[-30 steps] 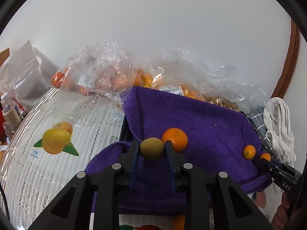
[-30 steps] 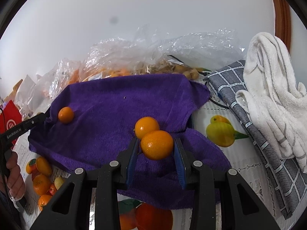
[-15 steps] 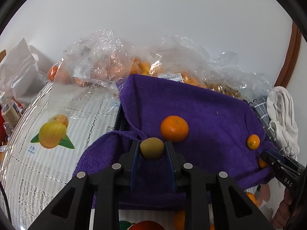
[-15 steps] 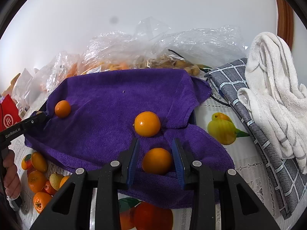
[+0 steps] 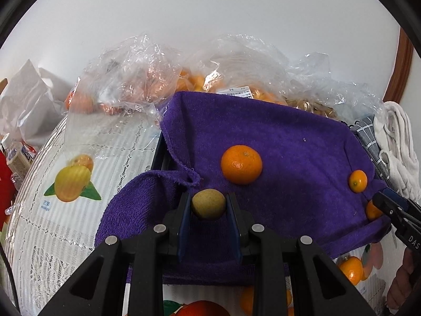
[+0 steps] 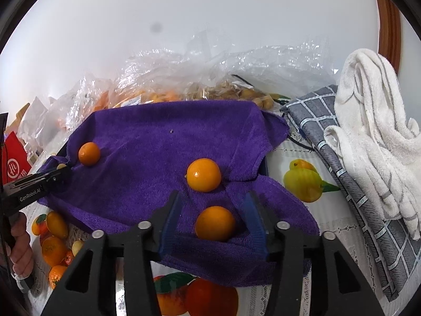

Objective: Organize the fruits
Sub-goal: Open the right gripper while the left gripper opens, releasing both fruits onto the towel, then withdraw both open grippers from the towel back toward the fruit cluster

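A purple towel (image 5: pixel 289 137) (image 6: pixel 147 137) covers a dark tray. My left gripper (image 5: pixel 208 202) is shut on a small tan round fruit (image 5: pixel 208 204) just above the towel's near left fold. A mandarin (image 5: pixel 241 164) (image 6: pixel 89 153) lies on the towel beyond it. In the right wrist view my right gripper (image 6: pixel 213 197) is opening its jaws. A small orange fruit (image 6: pixel 215 223) rests on the towel between them, and neither pad touches it. Another small orange fruit (image 6: pixel 204 174) (image 5: pixel 357 181) lies just past the fingertips.
Clear plastic bags of fruit (image 5: pixel 147 79) (image 6: pixel 210 79) are heaped behind the towel. A white towel (image 6: pixel 373 137) and a grey checked cloth (image 6: pixel 342 158) lie to the right. Several loose fruits (image 6: pixel 54 245) sit on the printed tablecloth (image 5: pixel 52 223) near a person's hand (image 6: pixel 21 242).
The right gripper lowered its orange fruit onto the towel and spread its jaws, so the fruit now lies free. The left gripper still grips the tan fruit and barely moved.
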Tool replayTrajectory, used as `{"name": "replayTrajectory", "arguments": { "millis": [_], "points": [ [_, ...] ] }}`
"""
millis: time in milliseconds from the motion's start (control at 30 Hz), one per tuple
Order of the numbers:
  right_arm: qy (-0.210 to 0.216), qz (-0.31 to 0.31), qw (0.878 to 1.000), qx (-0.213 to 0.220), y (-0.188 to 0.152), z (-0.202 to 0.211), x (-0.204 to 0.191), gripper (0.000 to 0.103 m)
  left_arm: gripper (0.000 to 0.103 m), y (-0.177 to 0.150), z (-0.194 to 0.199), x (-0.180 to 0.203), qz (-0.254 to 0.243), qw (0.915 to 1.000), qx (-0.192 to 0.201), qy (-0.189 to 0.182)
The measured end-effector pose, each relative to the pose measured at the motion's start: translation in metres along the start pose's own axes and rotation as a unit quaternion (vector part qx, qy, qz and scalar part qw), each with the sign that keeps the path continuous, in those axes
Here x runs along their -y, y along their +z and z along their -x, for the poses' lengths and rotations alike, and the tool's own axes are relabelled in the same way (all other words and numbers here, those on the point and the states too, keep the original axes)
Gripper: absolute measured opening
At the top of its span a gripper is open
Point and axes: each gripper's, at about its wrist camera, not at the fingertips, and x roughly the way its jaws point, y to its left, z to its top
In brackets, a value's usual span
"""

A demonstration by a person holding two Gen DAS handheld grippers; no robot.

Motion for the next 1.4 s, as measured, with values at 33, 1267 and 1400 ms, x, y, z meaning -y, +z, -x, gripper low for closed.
{"name": "replayTrajectory", "arguments": {
  "millis": [33,1267,1400],
  "points": [
    [0.003,0.001,1.000,0.002,0.000,0.001,0.000,0.054,0.026,0.000,0.000,0.000,0.000,1.0000,0.000,0.000],
    [-0.020,-0.010,1.000,0.005,-0.024,0.088,-0.012,0.063,0.058,-0.019,0.092,-0.026,-0.003,0.9985,0.054,-0.007],
    [-0.004,-0.004,1.000,-0.007,-0.038,0.089,-0.023,0.063,0.058,-0.049,0.097,-0.044,0.006,0.9995,0.028,0.017]
  ]
}}
